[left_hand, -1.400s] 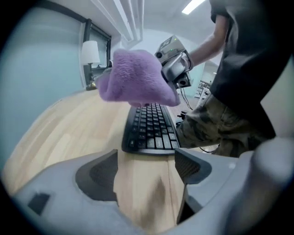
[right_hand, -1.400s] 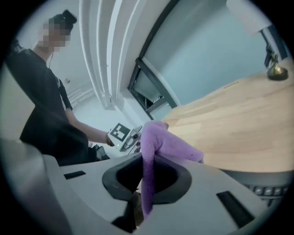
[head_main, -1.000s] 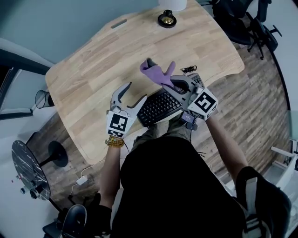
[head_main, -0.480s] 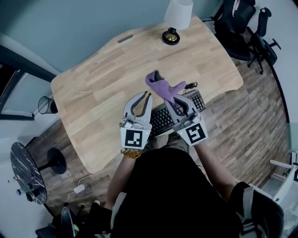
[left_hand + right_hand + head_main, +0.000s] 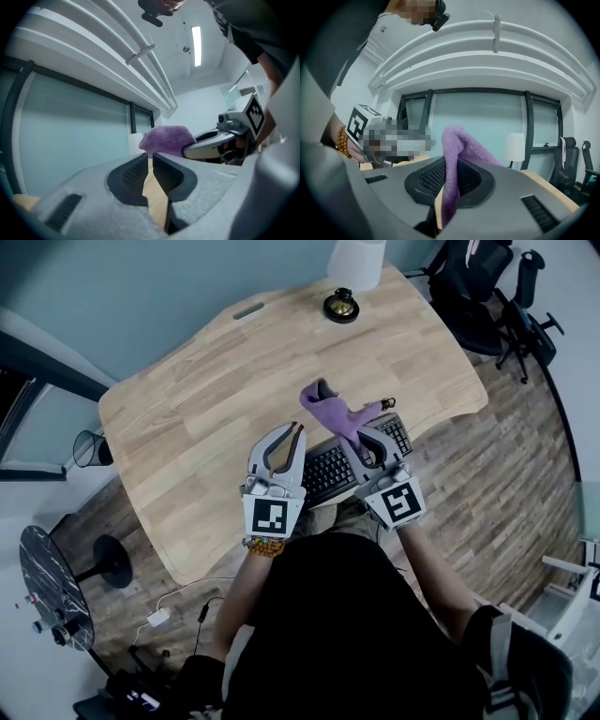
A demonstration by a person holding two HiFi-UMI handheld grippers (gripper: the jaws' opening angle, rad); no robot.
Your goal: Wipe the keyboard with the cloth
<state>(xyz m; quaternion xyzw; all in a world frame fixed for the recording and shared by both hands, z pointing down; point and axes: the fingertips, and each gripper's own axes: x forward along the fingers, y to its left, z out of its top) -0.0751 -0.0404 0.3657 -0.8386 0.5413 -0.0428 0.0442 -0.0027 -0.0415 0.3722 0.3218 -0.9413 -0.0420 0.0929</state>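
Observation:
The purple cloth (image 5: 330, 409) hangs lifted above the wooden desk (image 5: 206, 399), and my right gripper (image 5: 360, 437) is shut on its lower end. In the right gripper view the cloth (image 5: 457, 150) runs up between the pads. The black keyboard (image 5: 330, 474) lies at the desk's near edge, partly hidden under both grippers. My left gripper (image 5: 292, 431) is held up beside the right one, over the keyboard's left part, shut with nothing in it. In the left gripper view its jaws (image 5: 151, 157) meet, and the cloth (image 5: 166, 139) shows just beyond them.
A lamp (image 5: 341, 306) stands at the desk's far edge. A small black cable (image 5: 386, 404) lies by the keyboard's far right corner. Office chairs (image 5: 487, 287) stand to the right, and a wire bin (image 5: 89, 450) and a round stool (image 5: 52, 587) to the left.
The left jaws went from open to shut. Both grippers rose off the desk and drew together, the cloth lifting with the right one.

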